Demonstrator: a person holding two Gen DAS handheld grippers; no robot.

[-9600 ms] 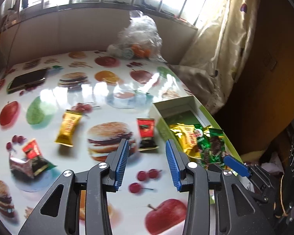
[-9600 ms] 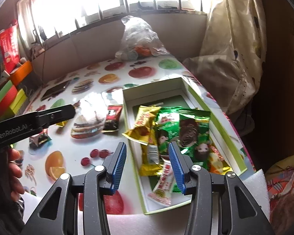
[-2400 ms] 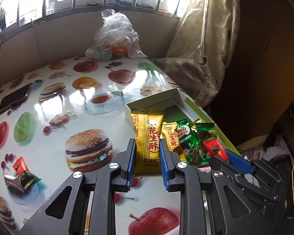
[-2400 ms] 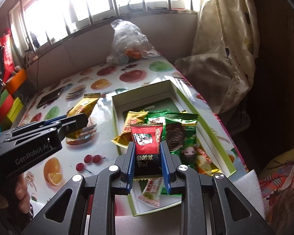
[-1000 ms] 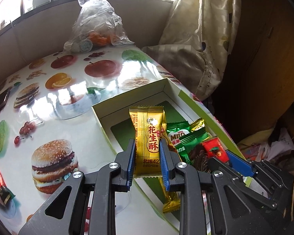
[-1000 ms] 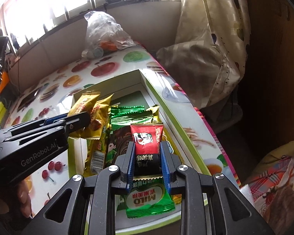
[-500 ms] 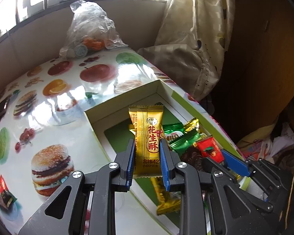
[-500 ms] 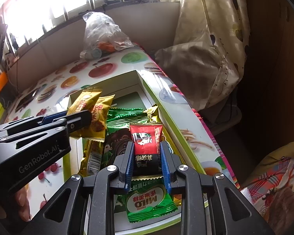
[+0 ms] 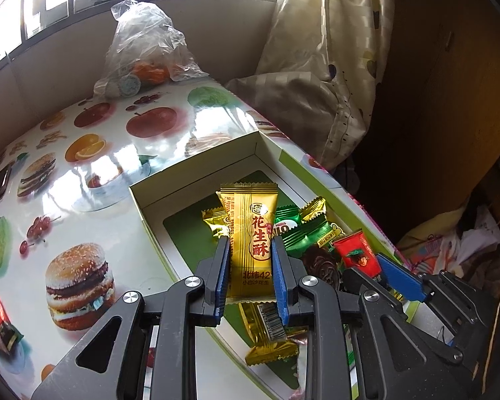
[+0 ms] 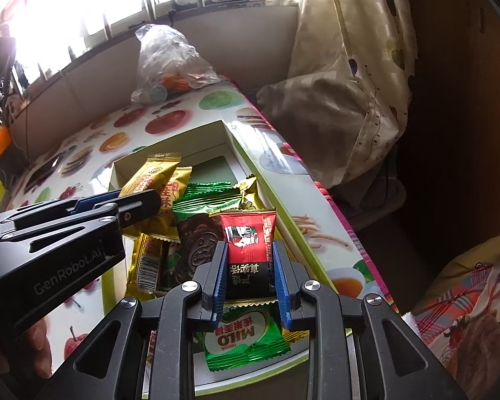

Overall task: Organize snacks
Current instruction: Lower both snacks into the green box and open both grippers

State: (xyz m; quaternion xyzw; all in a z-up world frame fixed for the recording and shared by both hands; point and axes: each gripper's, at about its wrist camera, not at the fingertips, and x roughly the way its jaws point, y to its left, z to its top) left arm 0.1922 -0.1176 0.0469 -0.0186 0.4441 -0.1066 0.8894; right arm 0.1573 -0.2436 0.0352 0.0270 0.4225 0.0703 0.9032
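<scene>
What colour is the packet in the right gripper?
Red on top, black below, with white characters. The packet shows best in the right wrist view, clamped in the right gripper.

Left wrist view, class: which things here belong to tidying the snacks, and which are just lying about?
Belonging to the job:
- yellow foil snack packet, clamped in left gripper
- red-and-black snack packet, clamped in right gripper
- open white-and-green cardboard box holding wrapped snacks
- small red-and-black packet on the table

Lying about:
- clear plastic bag
- cream patterned curtain
</scene>
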